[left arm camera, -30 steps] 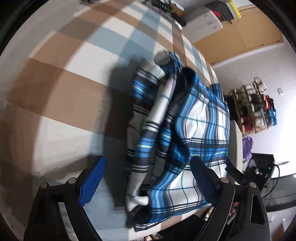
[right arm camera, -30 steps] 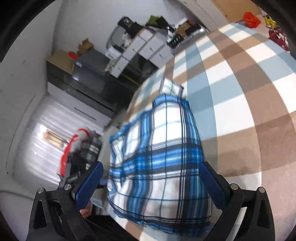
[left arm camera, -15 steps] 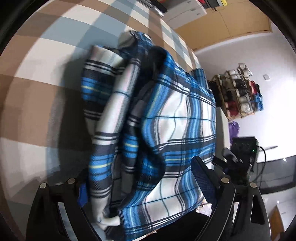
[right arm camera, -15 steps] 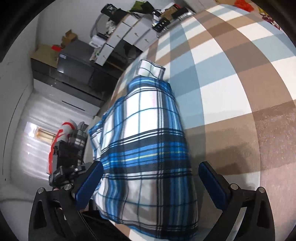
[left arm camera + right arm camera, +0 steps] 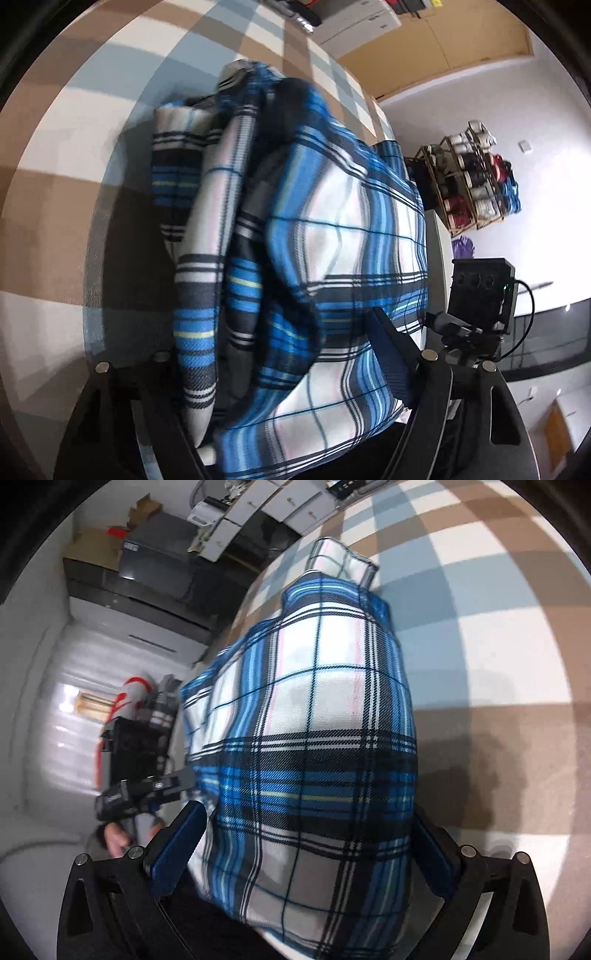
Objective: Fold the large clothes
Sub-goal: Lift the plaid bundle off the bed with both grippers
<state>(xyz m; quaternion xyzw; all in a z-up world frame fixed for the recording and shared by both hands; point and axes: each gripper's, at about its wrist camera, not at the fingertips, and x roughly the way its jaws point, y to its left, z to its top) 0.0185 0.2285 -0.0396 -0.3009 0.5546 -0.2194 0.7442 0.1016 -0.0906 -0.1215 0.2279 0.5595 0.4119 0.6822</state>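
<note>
Both tongs gape wide around plaid shirt.

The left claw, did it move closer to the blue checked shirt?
Yes. The left claw went forward over the checked bed cover; the shirt now fills the space between its fingers.

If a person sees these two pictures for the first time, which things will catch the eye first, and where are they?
The blue, white and black plaid shirt fills the middle of both views, bunched in folds on the brown, white and blue checked surface. The left gripper and right gripper both stand open around its near end. A wooden rack of yarn cones stands by the wall, at the right of the left view.
</note>
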